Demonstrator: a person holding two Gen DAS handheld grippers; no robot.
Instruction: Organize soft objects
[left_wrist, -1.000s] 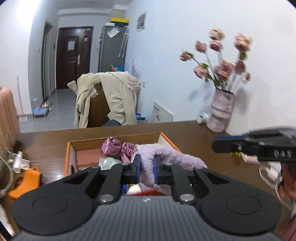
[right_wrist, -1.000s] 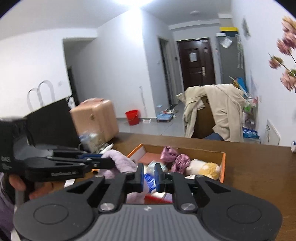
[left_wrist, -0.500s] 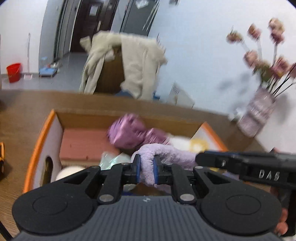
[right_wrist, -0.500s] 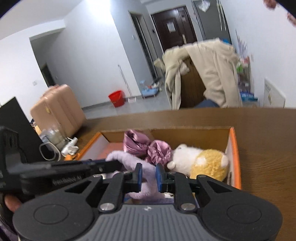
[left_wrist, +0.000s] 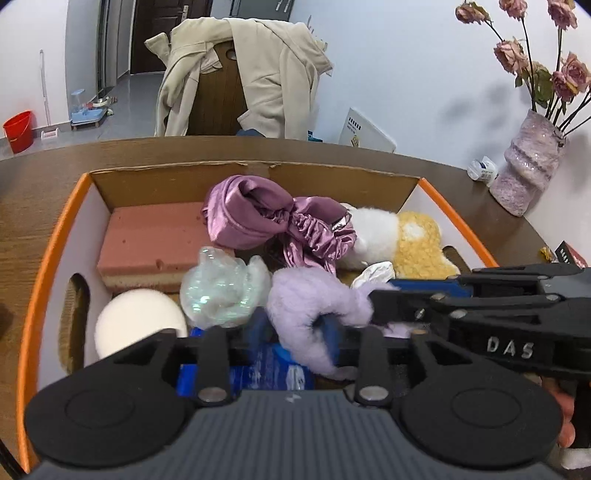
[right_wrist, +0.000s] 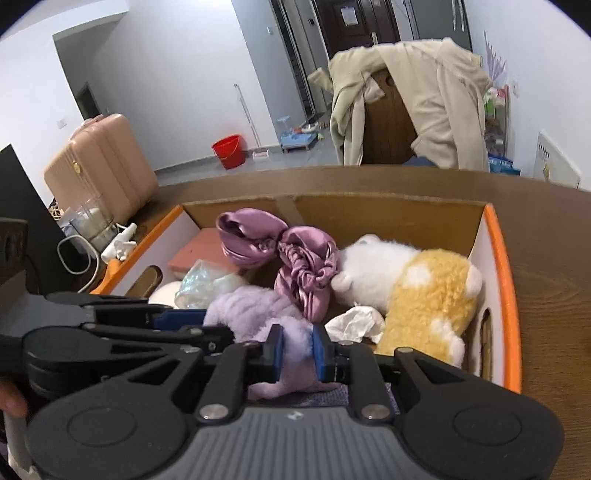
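**Q:** Gripping anything, either tool?

**A:** Yes; the right gripper (right_wrist: 297, 349) has its blue pads pressed against a fluffy lilac plush piece (right_wrist: 258, 314), pinching it low over the near part of the box; the left gripper (left_wrist: 293, 332) stands with its fingers spread, one on either side of the same lilac loop, and that view is blurred at the tips, so contact cannot be judged.

**Q:** What surrounds it?

**A:** An orange-rimmed cardboard box (left_wrist: 48, 258) on a brown wooden table (right_wrist: 546, 258); inside, just beyond the lilac piece, lies a purple satin bonnet (left_wrist: 273, 218), touching a white and yellow plush toy (right_wrist: 413, 280); left of these sit a pink foam block (left_wrist: 147, 243), a crinkled clear film wad (left_wrist: 221, 288), a white ball (left_wrist: 136, 325) and, near the right pad, a crumpled white tissue (right_wrist: 354, 321); something blue lies under the left tool.

**Q:** And in the way?

**A:** Each tool's black body crosses the other's view, covering the near corner of the box.

**Q:** Any writing?

**A:** "DAS" in pale letters on the right tool's side, seen from the left wrist view; beyond the table, a beige coat (left_wrist: 266, 74) hangs over a chair, and a pink vase of roses (left_wrist: 528, 166) stands by the wall.
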